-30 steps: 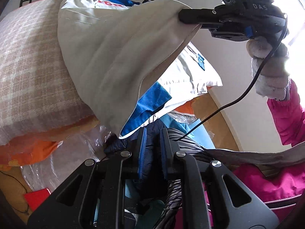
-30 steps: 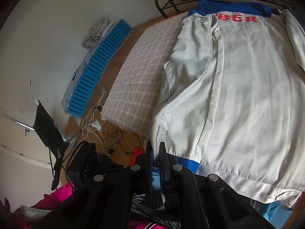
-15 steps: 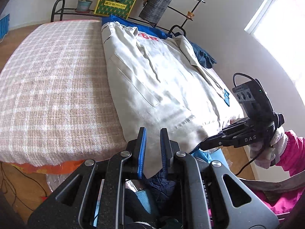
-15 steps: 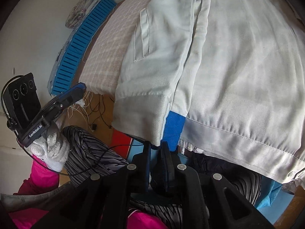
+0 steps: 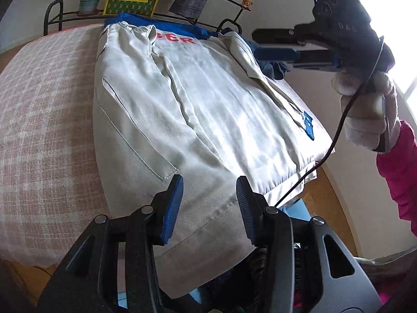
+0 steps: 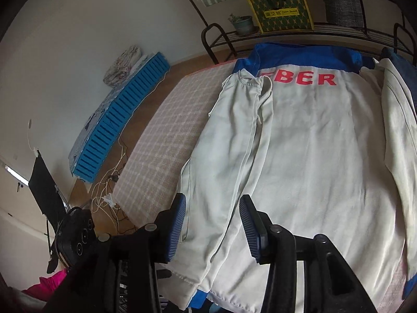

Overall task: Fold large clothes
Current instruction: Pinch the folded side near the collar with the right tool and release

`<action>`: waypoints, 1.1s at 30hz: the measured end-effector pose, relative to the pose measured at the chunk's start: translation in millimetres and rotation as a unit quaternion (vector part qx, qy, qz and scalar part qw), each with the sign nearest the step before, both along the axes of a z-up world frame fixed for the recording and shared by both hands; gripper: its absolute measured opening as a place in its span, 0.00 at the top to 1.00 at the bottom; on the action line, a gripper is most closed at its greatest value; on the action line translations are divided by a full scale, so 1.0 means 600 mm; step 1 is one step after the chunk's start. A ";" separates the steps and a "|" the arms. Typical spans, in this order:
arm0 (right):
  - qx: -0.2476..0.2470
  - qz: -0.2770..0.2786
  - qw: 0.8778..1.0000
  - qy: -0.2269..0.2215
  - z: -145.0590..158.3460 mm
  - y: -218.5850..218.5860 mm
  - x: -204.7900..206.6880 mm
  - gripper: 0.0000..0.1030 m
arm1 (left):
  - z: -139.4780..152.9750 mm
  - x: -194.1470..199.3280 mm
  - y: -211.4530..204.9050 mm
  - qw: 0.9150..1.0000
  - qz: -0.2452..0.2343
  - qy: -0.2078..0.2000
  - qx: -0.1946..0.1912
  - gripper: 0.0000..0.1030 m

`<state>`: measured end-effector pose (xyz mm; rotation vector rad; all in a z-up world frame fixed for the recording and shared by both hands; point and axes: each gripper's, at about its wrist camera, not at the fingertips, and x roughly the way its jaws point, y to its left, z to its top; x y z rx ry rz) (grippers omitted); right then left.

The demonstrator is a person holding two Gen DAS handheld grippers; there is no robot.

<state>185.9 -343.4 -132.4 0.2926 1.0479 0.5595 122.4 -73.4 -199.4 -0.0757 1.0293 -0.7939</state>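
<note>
A large cream jacket [image 5: 203, 109] with a blue collar and red letters lies back-up on the checked bed [image 5: 44, 109]; its left side is folded in over the back. It also shows in the right wrist view [image 6: 312, 156]. My left gripper [image 5: 208, 193] is open and empty, just above the jacket's folded hem. My right gripper [image 6: 212, 216] is open and empty above the folded left side near the hem. The right gripper also shows in the left wrist view [image 5: 273, 44], held high over the jacket's right side.
A metal rack [image 6: 260, 36] with a green box [image 6: 281, 10] and a plant pot stands behind the bed. A blue slatted mat [image 6: 117, 120] and cables [image 6: 109, 182] lie on the floor at the left. Dark clothes [image 5: 271, 67] lie by the jacket's right side.
Both grippers have let go of the jacket's side and opened. The lifted side now lies folded flat over the back. The right gripper has risen above the bed.
</note>
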 end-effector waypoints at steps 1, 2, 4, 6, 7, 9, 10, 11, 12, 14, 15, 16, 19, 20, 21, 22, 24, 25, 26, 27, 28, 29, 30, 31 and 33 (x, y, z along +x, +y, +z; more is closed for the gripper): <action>0.001 -0.006 1.000 -0.002 0.002 0.002 0.020 0.50 | -0.018 -0.006 -0.014 0.999 -0.026 0.017 0.016 0.59; 0.006 -0.005 1.000 -0.001 -0.001 0.002 0.040 0.50 | -0.035 -0.019 -0.026 0.998 -0.048 0.024 0.035 0.59; 0.009 -0.001 1.000 0.000 -0.010 0.010 0.084 0.50 | -0.057 -0.045 -0.040 0.995 -0.071 0.000 0.076 0.59; 0.011 -0.002 1.000 0.002 -0.026 0.021 0.130 0.49 | -0.052 -0.055 -0.037 0.994 -0.073 -0.012 0.078 0.59; 0.013 -0.003 1.000 0.004 -0.036 0.027 0.153 0.48 | -0.046 -0.050 -0.031 0.996 -0.063 0.000 0.066 0.59; 0.010 -0.005 1.000 0.007 -0.058 0.041 0.205 0.46 | -0.026 -0.047 -0.019 0.999 -0.043 0.013 0.032 0.59; 0.005 -0.013 1.000 0.011 -0.072 0.047 0.230 0.44 | -0.013 -0.048 -0.020 0.999 -0.041 0.004 0.027 0.59; 0.005 -0.021 1.000 0.018 -0.087 0.051 0.254 0.44 | -0.003 -0.051 -0.025 0.999 -0.040 -0.009 0.028 0.59; 0.008 -0.027 0.999 0.026 -0.102 0.055 0.277 0.44 | 0.007 -0.050 -0.030 0.999 -0.041 -0.019 0.026 0.59; 0.019 -0.044 0.998 0.044 -0.130 0.057 0.316 0.42 | 0.011 -0.044 -0.042 0.998 -0.052 -0.015 0.018 0.59; 0.027 -0.053 0.997 0.053 -0.144 0.057 0.335 0.41 | 0.009 -0.039 -0.049 0.998 -0.059 -0.011 0.018 0.59; 0.031 -0.062 0.996 0.059 -0.155 0.056 0.350 0.41 | 0.003 -0.037 -0.055 0.998 -0.065 -0.007 0.023 0.59; 0.036 -0.090 0.993 0.071 -0.184 0.052 0.389 0.41 | -0.028 -0.036 -0.066 0.996 -0.086 0.013 0.037 0.59; 0.042 -0.096 0.992 0.074 -0.191 0.050 0.397 0.44 | -0.037 -0.037 -0.066 0.995 -0.087 0.020 0.039 0.59; 0.051 -0.100 0.991 0.078 -0.198 0.048 0.404 0.46 | -0.043 -0.038 -0.064 0.995 -0.085 0.022 0.037 0.59; 0.063 -0.099 0.990 0.083 -0.203 0.048 0.408 0.62 | -0.045 -0.039 -0.061 0.996 -0.084 0.022 0.032 0.59; 0.084 -0.086 0.988 0.095 -0.206 0.052 0.414 0.80 | -0.045 -0.038 -0.058 0.996 -0.086 0.026 0.025 0.59; 0.078 -0.077 0.990 0.088 -0.199 0.056 0.412 0.85 | -0.045 -0.036 -0.055 0.996 -0.085 0.029 0.021 0.59; 0.052 -0.065 0.994 0.075 -0.184 0.063 0.413 0.90 | -0.046 -0.036 -0.053 0.996 -0.084 0.032 0.016 0.59; 0.017 -0.055 0.997 0.059 -0.168 0.071 0.410 0.91 | -0.047 -0.037 -0.052 0.996 -0.084 0.032 0.014 0.59; -0.011 -0.048 0.998 0.042 -0.153 0.076 0.409 0.92 | -0.047 -0.038 -0.052 0.996 -0.085 0.031 0.014 0.59; -0.030 -0.047 0.998 0.029 -0.141 0.076 0.409 0.93 | -0.047 -0.040 -0.052 0.996 -0.085 0.030 0.013 0.59; -0.049 -0.054 0.997 0.019 -0.138 0.071 0.411 0.93 | -0.047 -0.041 -0.052 0.996 -0.087 0.028 0.014 0.59; -0.067 -0.062 0.996 0.024 -0.147 0.068 0.416 0.93 | -0.048 -0.042 -0.052 0.996 -0.087 0.025 0.014 0.59; -0.099 -0.063 0.992 0.044 -0.181 0.071 0.426 0.94 | -0.050 -0.042 -0.054 0.996 -0.088 0.027 0.014 0.59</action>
